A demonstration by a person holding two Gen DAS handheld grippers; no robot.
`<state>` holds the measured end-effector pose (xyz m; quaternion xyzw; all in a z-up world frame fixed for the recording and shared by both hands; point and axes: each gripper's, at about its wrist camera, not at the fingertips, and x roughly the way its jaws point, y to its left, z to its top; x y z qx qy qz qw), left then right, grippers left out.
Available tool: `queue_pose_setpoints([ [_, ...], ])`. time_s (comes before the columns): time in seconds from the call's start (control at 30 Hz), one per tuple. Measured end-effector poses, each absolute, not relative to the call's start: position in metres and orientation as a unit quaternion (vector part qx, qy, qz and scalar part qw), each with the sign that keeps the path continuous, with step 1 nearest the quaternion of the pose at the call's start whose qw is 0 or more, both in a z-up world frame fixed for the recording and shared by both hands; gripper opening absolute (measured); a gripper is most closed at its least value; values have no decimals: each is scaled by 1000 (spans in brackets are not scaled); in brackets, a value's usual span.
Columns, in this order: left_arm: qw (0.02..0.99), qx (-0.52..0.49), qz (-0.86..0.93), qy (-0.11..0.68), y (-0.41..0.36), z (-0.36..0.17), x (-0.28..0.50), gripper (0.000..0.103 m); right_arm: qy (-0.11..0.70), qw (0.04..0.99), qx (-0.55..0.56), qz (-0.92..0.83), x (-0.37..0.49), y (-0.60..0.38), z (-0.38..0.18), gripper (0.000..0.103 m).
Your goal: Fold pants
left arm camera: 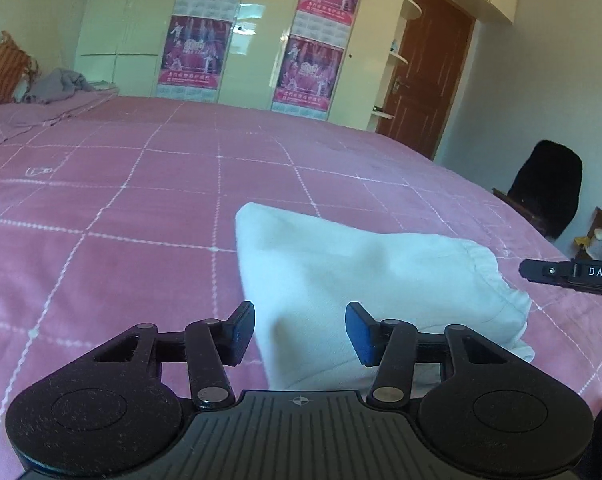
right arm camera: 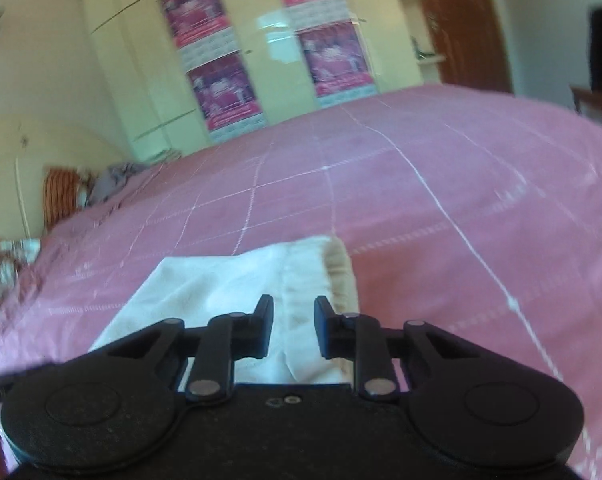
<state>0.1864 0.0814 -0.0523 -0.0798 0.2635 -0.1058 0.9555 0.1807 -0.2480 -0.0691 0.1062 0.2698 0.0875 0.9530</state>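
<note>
Hovering w/ both claws released: left claw (left arm camera: 300,330) and right claw (right arm camera: 293,326) above folded pants (left arm camera: 365,272) on bed (left arm camera: 141,200), prob. to let the fold settle.

Home bedrm, pink bed (left arm camera: 141,184), wardrobe (left arm camera: 113,28), door (left arm camera: 429,72)

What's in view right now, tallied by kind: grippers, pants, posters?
Grippers: 2, left gripper and right gripper
Pants: 1, white pants on the bed
Posters: 4
Total: 7
</note>
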Motion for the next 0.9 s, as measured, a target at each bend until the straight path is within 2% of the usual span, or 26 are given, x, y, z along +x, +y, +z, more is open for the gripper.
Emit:
queue_pose_setpoints([
  [0.13,947,-55,-117,293,56,-55,205,51,267,958,33,100,191,-221,-69,23],
  [0.4,944,-39,-113,308,43,-66,203,51,329,940,-7,92,196,-220,-100,22],
  [0.53,944,-32,-110,308,47,-63,199,51,328,940,-5,96,195,-224,-102,22],
  [0.6,954,-36,-101,280,53,-48,194,51,326,940,1,102,195,-225,-95,22],
  [0.73,962,-28,-114,248,49,-22,210,51,278,953,14,118,199,-227,-67,26],
  [0.9,944,-2,-143,297,22,-38,257,51,290,950,-9,117,241,-209,-68,24],
])
